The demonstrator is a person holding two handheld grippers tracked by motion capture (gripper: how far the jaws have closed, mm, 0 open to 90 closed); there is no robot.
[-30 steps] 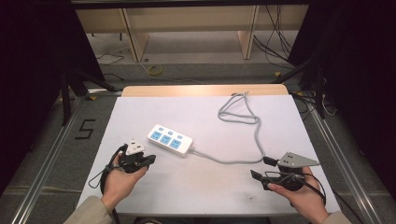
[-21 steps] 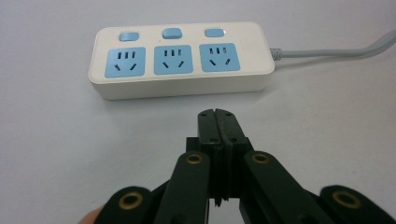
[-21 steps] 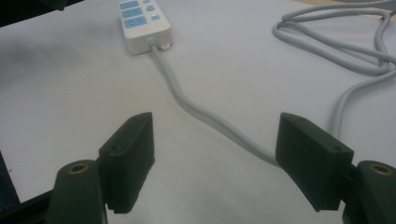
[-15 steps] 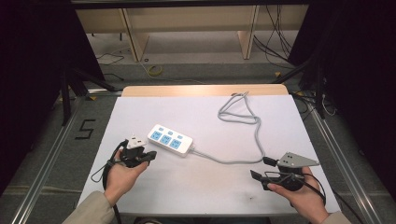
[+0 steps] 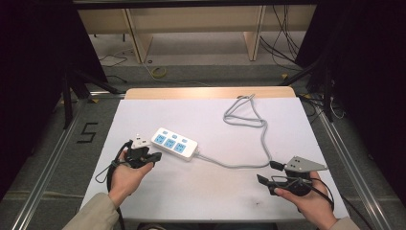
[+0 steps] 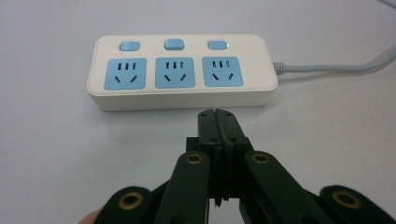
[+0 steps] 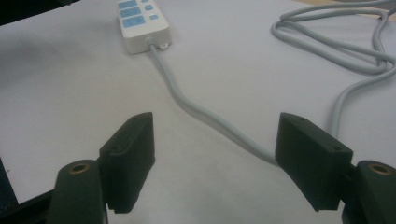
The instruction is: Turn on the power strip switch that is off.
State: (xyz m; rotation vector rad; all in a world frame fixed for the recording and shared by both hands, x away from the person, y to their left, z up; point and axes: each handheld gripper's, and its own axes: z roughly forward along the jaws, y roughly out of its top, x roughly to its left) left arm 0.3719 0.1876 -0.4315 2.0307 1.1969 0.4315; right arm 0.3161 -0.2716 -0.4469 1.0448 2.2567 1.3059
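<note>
The left tongs [image 6: 216, 114] are pressed together on nothing, tips just short of the near long side of the strip [image 6: 182, 70], in line with the gap between its middle and right sockets. With tips this narrow, the likely step is a poke at one of the blue switches [image 6: 175, 45] along the far edge, so come down straight from above and press squarely, lest the strip skid on the tabletop [image 5: 210, 120]. The right tongs [image 7: 215, 158] stand wide, empty, astride the grey cord [image 7: 210, 119] well away from the strip; closing on that cord could steady things.
</note>
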